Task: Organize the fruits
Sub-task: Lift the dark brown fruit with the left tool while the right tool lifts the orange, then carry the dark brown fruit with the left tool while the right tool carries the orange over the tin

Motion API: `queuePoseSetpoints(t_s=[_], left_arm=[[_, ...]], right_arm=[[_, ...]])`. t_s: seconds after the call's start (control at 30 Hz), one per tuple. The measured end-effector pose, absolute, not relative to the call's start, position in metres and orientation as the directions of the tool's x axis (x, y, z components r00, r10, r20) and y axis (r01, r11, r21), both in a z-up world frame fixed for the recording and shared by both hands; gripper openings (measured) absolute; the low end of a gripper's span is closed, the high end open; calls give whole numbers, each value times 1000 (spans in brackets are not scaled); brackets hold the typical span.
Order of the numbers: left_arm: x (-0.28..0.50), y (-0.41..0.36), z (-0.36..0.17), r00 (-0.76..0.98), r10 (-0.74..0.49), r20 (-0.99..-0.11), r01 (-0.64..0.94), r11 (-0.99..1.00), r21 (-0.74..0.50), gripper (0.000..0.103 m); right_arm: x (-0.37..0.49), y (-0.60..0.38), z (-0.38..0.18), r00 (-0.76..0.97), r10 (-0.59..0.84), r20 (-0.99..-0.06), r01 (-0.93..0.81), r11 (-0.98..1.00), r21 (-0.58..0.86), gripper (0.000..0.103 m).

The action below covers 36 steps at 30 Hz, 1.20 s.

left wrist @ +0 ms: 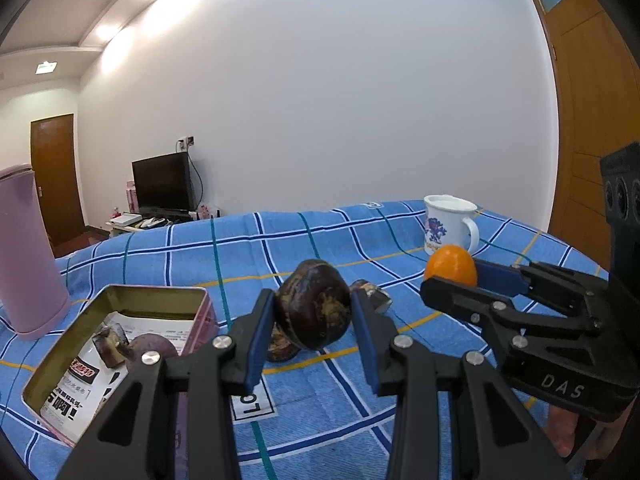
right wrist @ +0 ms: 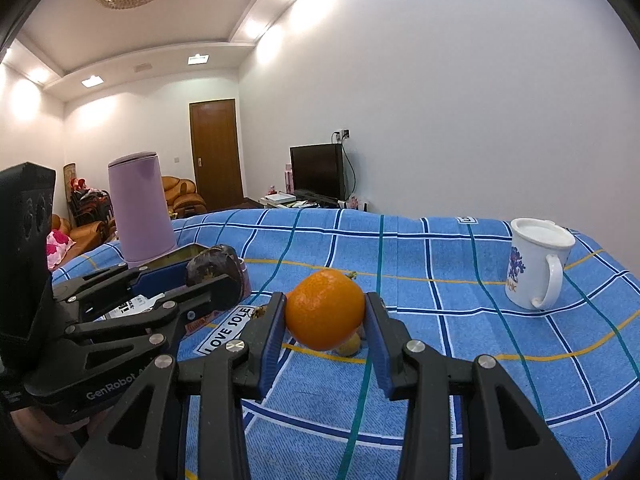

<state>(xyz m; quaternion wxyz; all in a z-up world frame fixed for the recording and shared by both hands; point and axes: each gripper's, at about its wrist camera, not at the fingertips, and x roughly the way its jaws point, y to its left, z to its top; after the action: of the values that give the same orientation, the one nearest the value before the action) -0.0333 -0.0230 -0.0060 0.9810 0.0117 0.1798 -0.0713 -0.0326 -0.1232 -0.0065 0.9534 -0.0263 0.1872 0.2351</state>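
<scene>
Beside the open metal tin (left wrist: 120, 344) on the blue plaid cloth (left wrist: 320, 236), the left gripper (left wrist: 312, 320) is clamping a dark purple mangosteen (left wrist: 314, 304) between its blue pads, holding it clear of the cloth just right of the tin. The tin is holding a printed snack packet (left wrist: 86, 364) and what looks like another dark fruit (left wrist: 154, 346). Further right of the tin, the right gripper (right wrist: 325, 322) is squeezing an orange (right wrist: 325, 309), also lifted off the cloth. A white mug (right wrist: 538, 262) with a blue print is standing well right of the tin, its contents not visible. A lilac lidded canister (right wrist: 140, 212) is standing behind the tin.

Only the left wrist view is showing inside the tin, plus more dark fruit (left wrist: 372, 294) lying on the cloth behind the mangosteen. Only the right wrist view is showing a small yellowish fruit (right wrist: 349, 346) under the orange.
</scene>
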Motion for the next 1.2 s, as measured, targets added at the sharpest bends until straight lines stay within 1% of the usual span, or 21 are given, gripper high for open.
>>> queuePoseSetpoints(t_s=[0.33,0.57,0.8,0.97,1.2], left_arm=[[-36,-20,-6,928,-120,-352,128,992,1,40],[-34,-14,-7,924,-101,-369,105,994,-10,40],[-34,-3,-8,922,-49,-384,50,999,-8,40],[-35,11,-10,914,-27,-404,17,999,-27,40],[-39,26,-12,909,5,-418,-14,1000,-20,40]], right_arm=[[-30,-123,-7,823,430,-371,-449,893,37,41],[-27,-118,-7,819,425,-385,-447,894,34,41],[-28,-109,-8,810,431,-397,-459,888,26,41],[-27,-99,-10,797,442,-412,-475,880,25,41],[-25,-81,-12,777,462,-428,-503,864,20,41]])
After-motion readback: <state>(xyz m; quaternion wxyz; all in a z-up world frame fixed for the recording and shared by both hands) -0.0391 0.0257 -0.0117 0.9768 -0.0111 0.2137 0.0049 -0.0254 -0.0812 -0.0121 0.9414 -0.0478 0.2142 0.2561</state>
